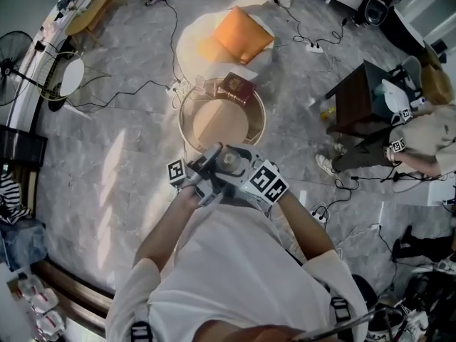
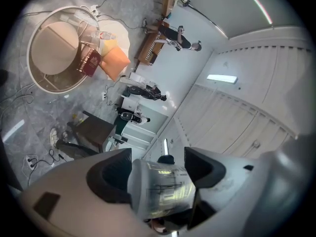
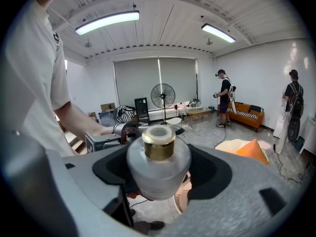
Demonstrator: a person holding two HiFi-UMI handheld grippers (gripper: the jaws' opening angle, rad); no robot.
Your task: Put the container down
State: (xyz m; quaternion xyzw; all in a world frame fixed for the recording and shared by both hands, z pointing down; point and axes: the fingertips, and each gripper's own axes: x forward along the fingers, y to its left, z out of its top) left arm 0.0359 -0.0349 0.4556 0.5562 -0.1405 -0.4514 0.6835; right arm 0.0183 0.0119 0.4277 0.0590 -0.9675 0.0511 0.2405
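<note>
Since the container is not yet set down, the widest thing to note is the grey marble floor point(image 1: 128, 141), strewn with cables, and on it the round table point(image 1: 214, 123) straight ahead of the person, which looks the likely landing place. Beyond the table lies an orange cushion point(image 1: 244, 34), and at the table's far rim rests a dark red booklet point(image 1: 237, 87); the near part of the tabletop is bare.

The container point(image 3: 158, 177), a frosted bottle with a gold collar round its neck, is held up in the air near the person's chest, above the table's near edge and well apart from its surface. The right gripper point(image 3: 159, 164) has its jaws pressed on the bottle's body from both sides, neck upright. The left gripper point(image 2: 159, 166) is likewise clamped on a translucent rounded body, which appears to be the same bottle taken from the other side. A double hold of this kind probably serves to steady smooth glass that could slip or turn in one pair of jaws.

Both forearms are bent and drawn together, wrists close, marker cubes facing up. The right gripper looks level across the room, while the left is rolled, its view tilted toward wall and ceiling
</note>
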